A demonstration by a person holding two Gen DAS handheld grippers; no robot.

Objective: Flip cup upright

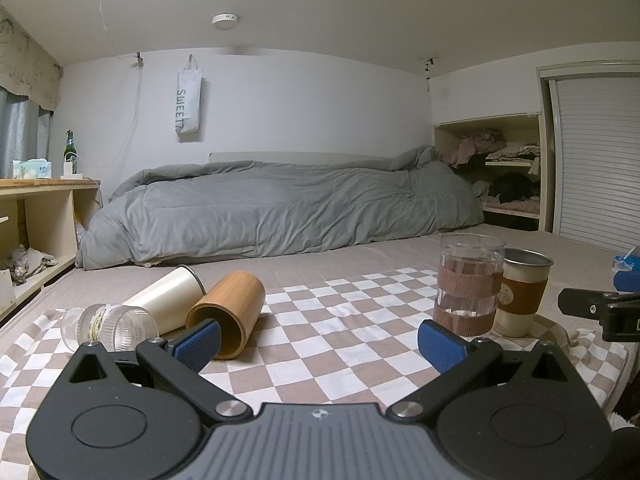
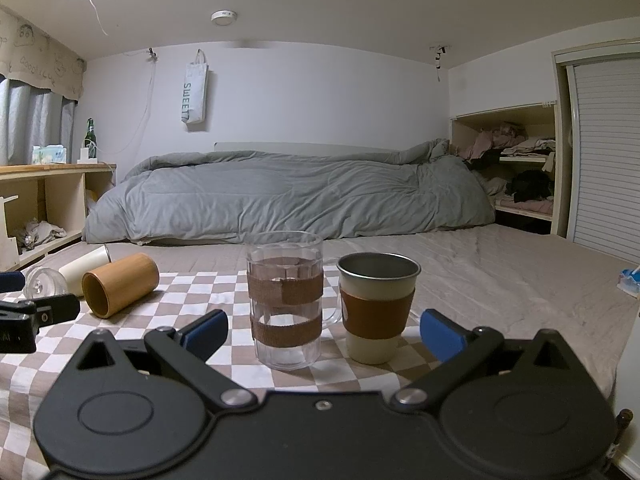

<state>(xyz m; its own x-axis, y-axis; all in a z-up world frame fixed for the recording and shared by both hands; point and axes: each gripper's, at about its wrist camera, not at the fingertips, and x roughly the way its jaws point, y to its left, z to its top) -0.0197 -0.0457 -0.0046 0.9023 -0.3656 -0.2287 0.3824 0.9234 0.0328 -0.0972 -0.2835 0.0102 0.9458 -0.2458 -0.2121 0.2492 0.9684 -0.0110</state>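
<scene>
Three cups lie on their sides on the checkered cloth (image 1: pixel 320 332): a bamboo cup (image 1: pixel 228 314) (image 2: pixel 120 288), a cream cup (image 1: pixel 168 294) (image 2: pixel 86 268) and a ribbed glass cup (image 1: pixel 110 326) (image 2: pixel 44 282). A clear glass mug with brown bands (image 1: pixel 468 284) (image 2: pixel 286 300) and a steel cup with a brown sleeve (image 1: pixel 522 292) (image 2: pixel 376 308) stand upright. My left gripper (image 1: pixel 320 344) is open and empty, its left pad just before the bamboo cup's mouth. My right gripper (image 2: pixel 324 334) is open and empty, close in front of the two upright cups.
A grey duvet (image 1: pixel 280 204) lies across the bed behind the cloth. A low shelf (image 1: pixel 36 216) with a green bottle (image 1: pixel 70 152) stands at the left. Shelves with clothes (image 1: pixel 508 168) and a slatted door (image 1: pixel 596 160) are at the right.
</scene>
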